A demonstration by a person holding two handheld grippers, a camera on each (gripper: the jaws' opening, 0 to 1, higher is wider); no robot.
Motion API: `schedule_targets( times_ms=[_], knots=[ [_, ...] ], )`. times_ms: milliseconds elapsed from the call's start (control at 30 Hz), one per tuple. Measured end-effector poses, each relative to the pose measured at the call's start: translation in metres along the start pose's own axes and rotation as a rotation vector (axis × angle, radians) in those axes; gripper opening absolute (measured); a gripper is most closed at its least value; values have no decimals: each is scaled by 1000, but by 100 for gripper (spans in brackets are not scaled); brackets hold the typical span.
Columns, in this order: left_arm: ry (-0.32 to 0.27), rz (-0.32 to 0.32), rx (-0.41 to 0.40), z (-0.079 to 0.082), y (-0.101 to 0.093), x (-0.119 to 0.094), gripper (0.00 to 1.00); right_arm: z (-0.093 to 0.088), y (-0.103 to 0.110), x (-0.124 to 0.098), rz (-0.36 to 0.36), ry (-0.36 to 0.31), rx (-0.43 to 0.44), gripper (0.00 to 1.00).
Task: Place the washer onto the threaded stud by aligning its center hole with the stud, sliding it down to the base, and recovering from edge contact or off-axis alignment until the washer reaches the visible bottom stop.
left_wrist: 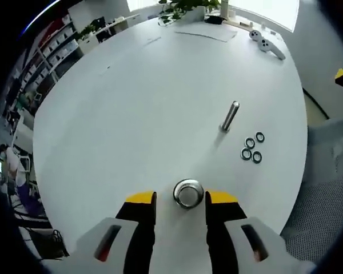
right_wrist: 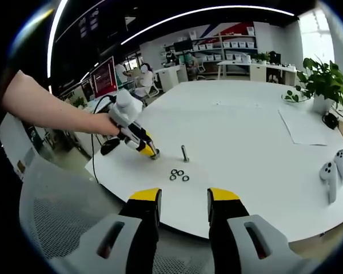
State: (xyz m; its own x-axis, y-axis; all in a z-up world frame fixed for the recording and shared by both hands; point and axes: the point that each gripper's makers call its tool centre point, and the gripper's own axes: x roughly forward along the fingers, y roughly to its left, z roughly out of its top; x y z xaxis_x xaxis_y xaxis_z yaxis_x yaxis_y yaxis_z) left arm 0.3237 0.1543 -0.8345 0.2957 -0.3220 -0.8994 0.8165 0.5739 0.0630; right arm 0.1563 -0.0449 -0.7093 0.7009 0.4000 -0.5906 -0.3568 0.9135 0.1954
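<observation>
Black washers: four; stud: one.

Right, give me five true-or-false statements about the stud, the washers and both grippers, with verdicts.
1. The threaded stud stands bare, with no washer on it. True.
2. Four dark washers lie on the table beside the stud. True.
3. The left gripper has its jaws either side of a round metal piece. True.
4. The right gripper holds a washer. False: its jaws are open and empty.
5. The washers are stacked in one pile. False: they lie flat in a loose cluster.
</observation>
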Motion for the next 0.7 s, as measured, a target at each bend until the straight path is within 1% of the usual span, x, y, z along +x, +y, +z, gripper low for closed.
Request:
schedule_targets(
  times_ms=[100,200,267,367,533,633,700],
  knots=[
    [-29,29,-12,-4,2,-9,32,0,0,0,1,2,-4,35],
    [-69,55,-24,-4,5,-17,34,-1,1,0,2,4,-7,35],
    [-91,51,-57,-5,3,-25,34,-1,1,0,4,7,-10,35],
    [-119,52,-70,-7,0,-35,34,-2,3,1,8,13,-18,35],
    [-195,67,-129,-10,-4,-56,36,-4,4,1,12,24,-30,35],
    [-223,70,-171,-16,-7,-67,37,-4,5,2,14,25,-29,35],
    [-233,71,-182,-19,-10,-74,37,-5,6,2,20,29,-35,35]
  ],
)
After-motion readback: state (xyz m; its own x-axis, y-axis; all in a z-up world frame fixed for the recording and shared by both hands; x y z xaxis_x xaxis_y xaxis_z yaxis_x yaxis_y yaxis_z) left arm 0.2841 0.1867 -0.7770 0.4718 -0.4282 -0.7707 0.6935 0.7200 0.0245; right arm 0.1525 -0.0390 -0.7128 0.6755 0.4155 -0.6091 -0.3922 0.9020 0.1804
